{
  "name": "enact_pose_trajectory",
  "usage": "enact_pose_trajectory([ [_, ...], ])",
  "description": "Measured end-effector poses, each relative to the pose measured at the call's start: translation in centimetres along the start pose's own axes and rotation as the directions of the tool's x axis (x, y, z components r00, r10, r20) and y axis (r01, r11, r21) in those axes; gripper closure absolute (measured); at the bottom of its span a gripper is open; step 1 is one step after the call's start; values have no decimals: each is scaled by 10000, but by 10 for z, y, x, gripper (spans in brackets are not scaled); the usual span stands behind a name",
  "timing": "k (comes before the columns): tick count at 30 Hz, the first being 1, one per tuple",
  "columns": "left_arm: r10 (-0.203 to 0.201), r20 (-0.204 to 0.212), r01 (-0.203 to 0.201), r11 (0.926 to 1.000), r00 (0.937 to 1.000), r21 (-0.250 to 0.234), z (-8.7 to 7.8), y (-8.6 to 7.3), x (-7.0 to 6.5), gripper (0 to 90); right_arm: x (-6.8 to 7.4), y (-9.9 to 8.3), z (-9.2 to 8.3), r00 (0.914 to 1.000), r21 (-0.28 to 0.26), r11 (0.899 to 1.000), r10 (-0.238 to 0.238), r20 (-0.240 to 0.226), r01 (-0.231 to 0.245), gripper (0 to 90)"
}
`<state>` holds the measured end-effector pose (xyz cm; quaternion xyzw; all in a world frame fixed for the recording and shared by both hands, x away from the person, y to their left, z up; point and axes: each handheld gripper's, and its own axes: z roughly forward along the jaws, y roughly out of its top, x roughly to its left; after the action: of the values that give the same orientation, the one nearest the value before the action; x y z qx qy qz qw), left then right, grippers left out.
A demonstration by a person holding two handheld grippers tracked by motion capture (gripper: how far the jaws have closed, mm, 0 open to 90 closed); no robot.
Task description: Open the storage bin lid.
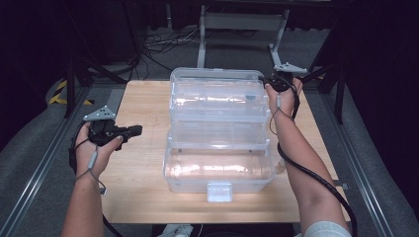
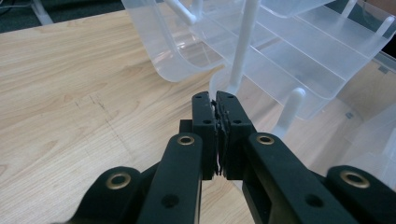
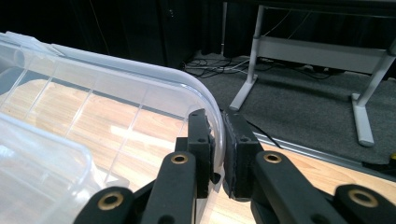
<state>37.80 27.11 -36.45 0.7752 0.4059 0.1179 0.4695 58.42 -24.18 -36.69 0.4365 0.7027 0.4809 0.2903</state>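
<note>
A clear plastic box [image 1: 217, 170] with fold-out trays [image 1: 217, 131] stands open in the middle of the wooden table [image 1: 143, 103]. Its lid [image 1: 217, 84] is raised at the far side. At the lid's far right corner my right gripper [image 1: 271, 85] is shut on the clear rim [image 3: 140, 74], which passes between the pads of that gripper [image 3: 217, 116]. Left of the box my left gripper [image 1: 138, 130] hovers over bare wood, pointing at the trays [image 2: 280, 51]. In its own view the left gripper [image 2: 217, 99] is shut with nothing between the pads.
A white latch [image 1: 220, 191] sits on the box's front wall near the table's front edge. White tray struts [image 2: 243, 46] rise just ahead of my left gripper. Behind the table are a metal stand [image 1: 242, 22] and floor cables [image 1: 163, 42].
</note>
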Motion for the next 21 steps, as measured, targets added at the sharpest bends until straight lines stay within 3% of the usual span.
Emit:
enact_pose_trajectory([
  [15, -49, 62, 48, 9999, 10000, 113, 3, -1, 1, 867, -6, -5, 9, 9992, 287, 9991, 318, -221, -312, 825],
  [21, -109, 73, 109, 9999, 9999, 113, 3, -3, 3, 863, -8, -9, 15, 9976, 473, 9968, 654, -248, -642, 826],
])
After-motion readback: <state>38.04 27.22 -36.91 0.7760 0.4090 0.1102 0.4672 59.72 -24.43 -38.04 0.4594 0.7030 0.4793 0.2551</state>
